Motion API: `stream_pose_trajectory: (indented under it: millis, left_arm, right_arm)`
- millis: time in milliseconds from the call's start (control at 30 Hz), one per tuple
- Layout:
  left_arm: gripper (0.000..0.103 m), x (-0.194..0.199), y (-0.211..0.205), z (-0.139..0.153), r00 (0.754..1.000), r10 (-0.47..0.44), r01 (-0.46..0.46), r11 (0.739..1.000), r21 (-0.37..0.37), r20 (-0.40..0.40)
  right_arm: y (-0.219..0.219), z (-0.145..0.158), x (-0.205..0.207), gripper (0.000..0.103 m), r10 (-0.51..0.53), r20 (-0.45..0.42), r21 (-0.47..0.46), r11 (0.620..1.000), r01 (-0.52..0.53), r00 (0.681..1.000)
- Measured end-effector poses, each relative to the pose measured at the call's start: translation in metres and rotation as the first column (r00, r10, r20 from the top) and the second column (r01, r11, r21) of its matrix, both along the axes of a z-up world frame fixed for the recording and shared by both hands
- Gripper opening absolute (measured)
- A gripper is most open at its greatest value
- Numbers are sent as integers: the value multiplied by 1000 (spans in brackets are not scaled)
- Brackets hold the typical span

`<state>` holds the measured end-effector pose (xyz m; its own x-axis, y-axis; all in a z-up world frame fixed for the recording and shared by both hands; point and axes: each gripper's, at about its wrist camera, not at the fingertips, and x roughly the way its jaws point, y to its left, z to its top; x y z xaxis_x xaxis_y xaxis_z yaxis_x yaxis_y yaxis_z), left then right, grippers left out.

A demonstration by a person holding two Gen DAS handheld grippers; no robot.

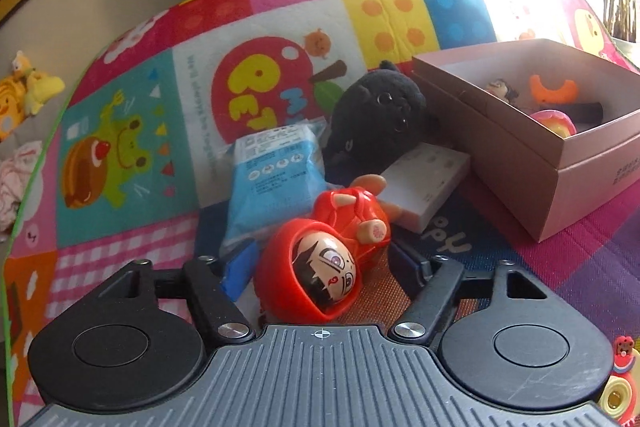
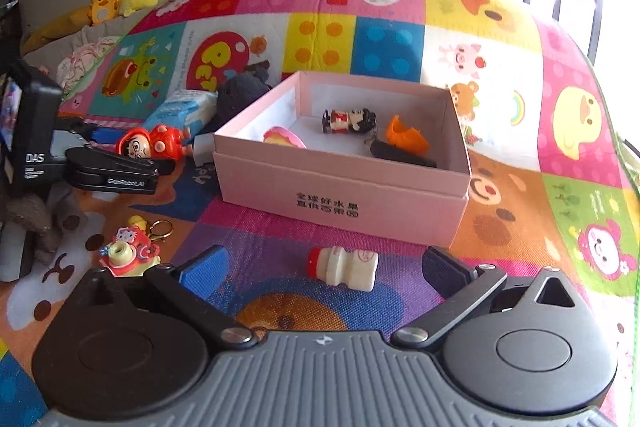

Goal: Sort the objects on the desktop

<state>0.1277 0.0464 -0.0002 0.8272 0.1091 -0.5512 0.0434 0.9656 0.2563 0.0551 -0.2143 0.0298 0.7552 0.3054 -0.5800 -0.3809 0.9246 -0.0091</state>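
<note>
A red hooded figurine [image 1: 320,267] lies on its back on the colourful play mat [image 1: 132,131], head toward the camera. My left gripper [image 1: 320,265] is open around it: the left pad sits at the hood, while mat shows between the head and the right pad. The right wrist view shows the same figurine [image 2: 150,145] beside the pink box [image 2: 340,195]. My right gripper [image 2: 324,271] is open just above the mat, and a small white bottle [image 2: 346,267] lies on its side between its fingertips, untouched.
The box holds a dark-haired figurine [image 2: 348,121], an orange piece [image 2: 406,135], a black item [image 2: 400,153] and a pink round toy [image 2: 284,139]. A black plush [image 1: 376,115], blue packet [image 1: 276,167] and white carton [image 1: 428,183] lie behind the red figurine. A keychain [image 2: 132,251] lies left.
</note>
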Motion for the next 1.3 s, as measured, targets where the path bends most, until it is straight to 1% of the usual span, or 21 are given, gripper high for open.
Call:
stream_pose_trajectory:
  millis: [33, 67, 100, 133, 233, 300, 333, 400, 467, 533, 600, 700, 767, 833, 933, 1000, 1033, 1100, 1200, 1267, 1300]
  left_arm:
    - [75, 0, -1, 0, 1000, 4, -4, 1000, 8, 0]
    - [72, 0, -1, 0, 1000, 7, -7, 1000, 13, 0]
    - [63, -2, -1, 1, 1000, 11, -11, 1000, 16, 4]
    - [60, -5, -1, 4, 1000, 16, -16, 1000, 15, 9]
    - [59, -21, -2, 21, 999, -27, 28, 998, -49, 31]
    - [58, -34, -13, 30, 996, -74, 77, 996, -45, 54]
    - [55, -40, -20, 33, 993, -103, 105, 994, -32, 62]
    - [55, -49, -31, 37, 986, -156, 158, 987, -40, 54]
    - [56, -56, -39, 39, 977, -211, 214, 973, -91, 37]
    - [55, -63, -48, 40, 968, -250, 250, 959, -131, 20]
    - [55, -71, -57, 41, 958, -286, 287, 946, -150, 24]
    - [57, -78, -67, 40, 943, -333, 329, 921, -211, 14]
    - [53, -79, -72, 38, 929, -371, 359, 898, -256, 2]
    - [53, -83, -79, 36, 909, -416, 391, 866, -312, -14]
    - [55, -97, -92, 32, 877, -481, 453, 835, -313, -14]
    - [62, -104, -97, 30, 865, -502, 473, 825, -308, -17]
    - [65, -108, -98, 30, 864, -504, 476, 826, -302, -17]
    - [76, -114, -97, 29, 872, -490, 470, 840, -270, -6]
    - [87, -123, -88, 29, 901, -435, 427, 881, -202, 10]
    - [93, -124, -79, 29, 920, -391, 385, 903, -191, 6]
    - [94, -124, -74, 29, 929, -371, 364, 911, -192, 2]
  right_arm:
    - [0, 5, -3, 103, 3, 25, -11, 1000, -2, 1000]
    - [0, 9, -4, 103, 2, 45, -18, 1000, -1, 999]
    - [0, 12, -6, 103, 0, 61, -18, 1000, 1, 998]
    - [-2, 15, -6, 103, -3, 71, -14, 1000, 4, 997]
    - [-9, 20, -6, 103, -28, 95, 0, 1000, 28, 995]
    - [-14, 19, -3, 103, -55, 94, 5, 999, 54, 994]
    - [-16, 18, -1, 103, -69, 86, 10, 998, 68, 994]
    - [-21, 14, 3, 103, -94, 54, 31, 995, 92, 994]
    - [-24, 11, 2, 103, -92, 29, 51, 995, 91, 995]
    - [-22, 9, -1, 103, -78, 33, 46, 996, 76, 996]
    - [-20, 9, -3, 103, -68, 40, 43, 997, 66, 997]
    - [-19, 12, -4, 103, -69, 46, 54, 996, 66, 997]
    - [-17, 14, -5, 103, -70, 52, 53, 996, 68, 996]
    - [-16, 14, -5, 103, -69, 54, 51, 996, 67, 996]
    - [-16, 15, -5, 103, -74, 54, 47, 996, 71, 996]
    - [-17, 15, -5, 103, -78, 53, 48, 996, 76, 996]
    - [-16, 16, -5, 103, -79, 51, 50, 996, 77, 996]
    - [-15, 16, -5, 103, -73, 49, 55, 996, 71, 996]
    - [-8, 15, -6, 103, -47, 41, 71, 997, 44, 998]
    - [1, 13, -8, 102, -13, 50, 72, 997, 10, 999]
    - [8, 12, -9, 97, 10, 57, 57, 998, -13, 998]
